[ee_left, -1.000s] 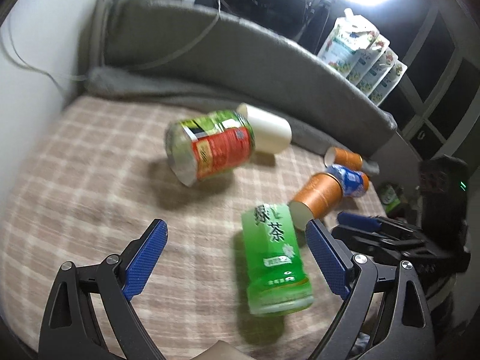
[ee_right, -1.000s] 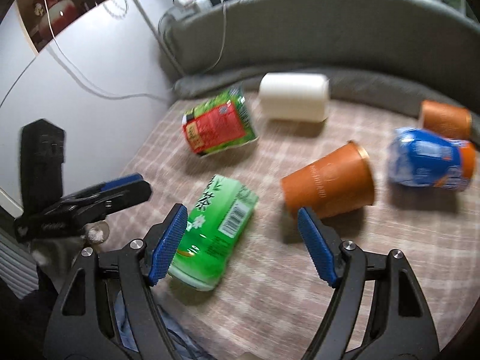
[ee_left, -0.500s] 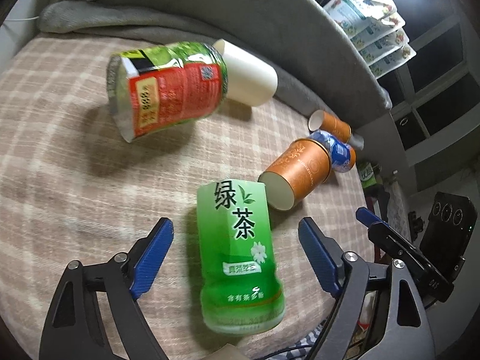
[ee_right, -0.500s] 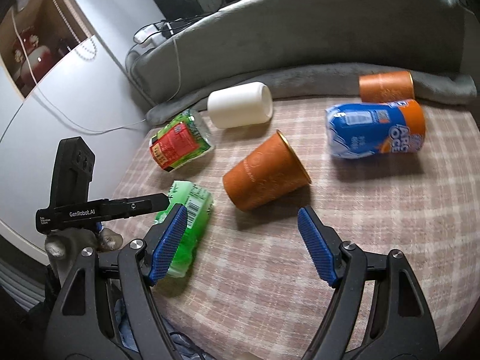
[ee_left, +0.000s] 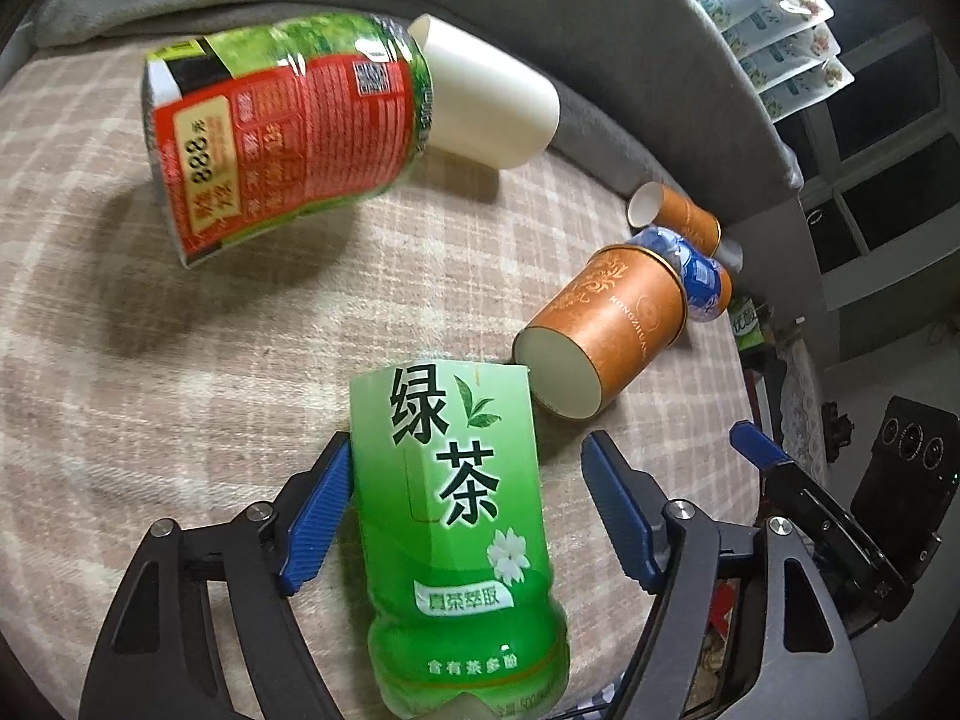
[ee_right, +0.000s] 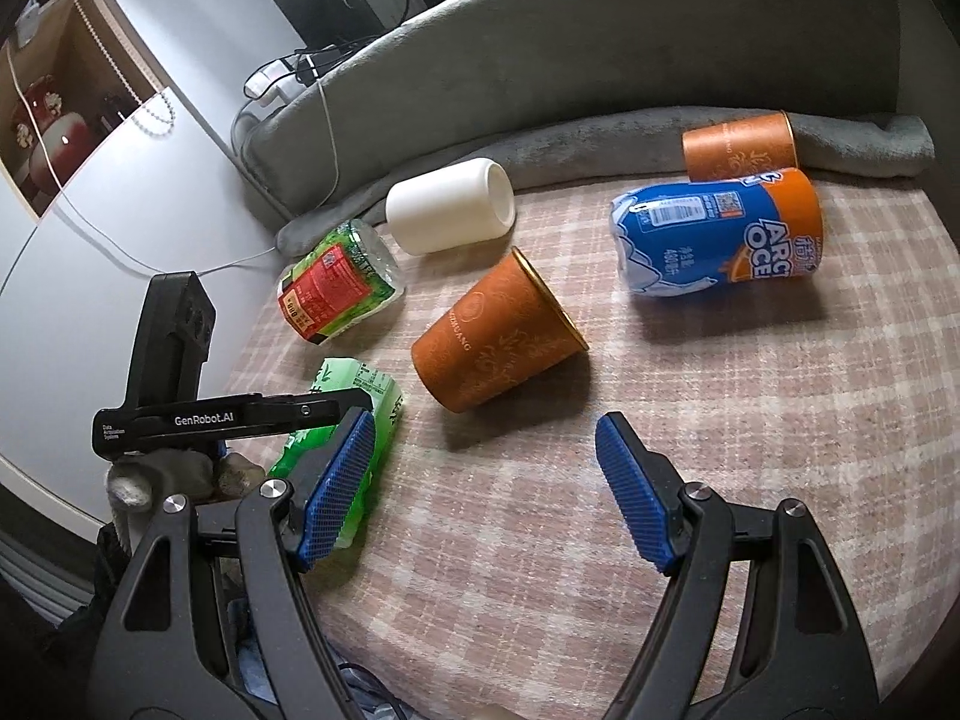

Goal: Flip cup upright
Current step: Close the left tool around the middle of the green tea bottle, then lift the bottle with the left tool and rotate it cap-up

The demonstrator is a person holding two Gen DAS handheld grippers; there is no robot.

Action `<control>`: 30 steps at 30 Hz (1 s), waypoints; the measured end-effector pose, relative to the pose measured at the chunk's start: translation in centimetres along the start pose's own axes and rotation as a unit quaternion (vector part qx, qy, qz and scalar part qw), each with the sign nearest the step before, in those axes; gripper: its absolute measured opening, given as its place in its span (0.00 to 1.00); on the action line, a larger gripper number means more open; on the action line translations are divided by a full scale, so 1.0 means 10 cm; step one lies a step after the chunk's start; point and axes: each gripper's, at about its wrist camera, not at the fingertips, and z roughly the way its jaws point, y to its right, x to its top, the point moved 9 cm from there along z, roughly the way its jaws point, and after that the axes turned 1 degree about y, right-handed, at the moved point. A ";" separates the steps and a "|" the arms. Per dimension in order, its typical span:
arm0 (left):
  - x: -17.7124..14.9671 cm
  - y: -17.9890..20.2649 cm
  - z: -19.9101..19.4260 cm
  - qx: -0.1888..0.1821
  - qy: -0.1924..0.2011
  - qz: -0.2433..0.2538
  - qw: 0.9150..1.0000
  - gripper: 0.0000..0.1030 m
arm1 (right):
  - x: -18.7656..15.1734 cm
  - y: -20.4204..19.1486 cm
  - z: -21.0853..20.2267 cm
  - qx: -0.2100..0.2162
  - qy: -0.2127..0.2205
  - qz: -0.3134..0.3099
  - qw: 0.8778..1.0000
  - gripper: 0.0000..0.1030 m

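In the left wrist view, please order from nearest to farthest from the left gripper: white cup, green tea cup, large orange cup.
1. green tea cup: between the open fingers of the left gripper.
2. large orange cup: ahead, to the right.
3. white cup: far back, by the grey cushion.

A green cup (ee_left: 456, 516) made from a cut bottle, printed with black Chinese characters and a white flower, lies on its side at the lower centre of the left wrist view. Its cut rim faces up-frame, and its rounded base points toward the bottom edge.
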 end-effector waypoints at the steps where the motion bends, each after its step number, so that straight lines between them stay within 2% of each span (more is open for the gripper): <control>1: 0.00 0.00 0.02 0.001 -0.002 0.000 1.000 0.70 | 0.00 0.01 0.00 0.000 0.000 0.002 1.000 0.76; 8: 0.01 0.02 0.02 0.009 0.005 0.009 1.000 0.53 | 0.01 0.03 0.00 -0.001 0.002 0.006 1.000 0.76; 18: 0.00 0.13 -0.12 0.032 0.041 0.051 0.997 0.54 | 0.02 0.01 0.00 -0.004 0.003 0.005 1.000 0.76; 30: 0.01 0.30 -0.39 0.057 0.107 0.096 0.988 0.53 | 0.03 -0.01 -0.01 -0.005 0.005 0.005 1.000 0.76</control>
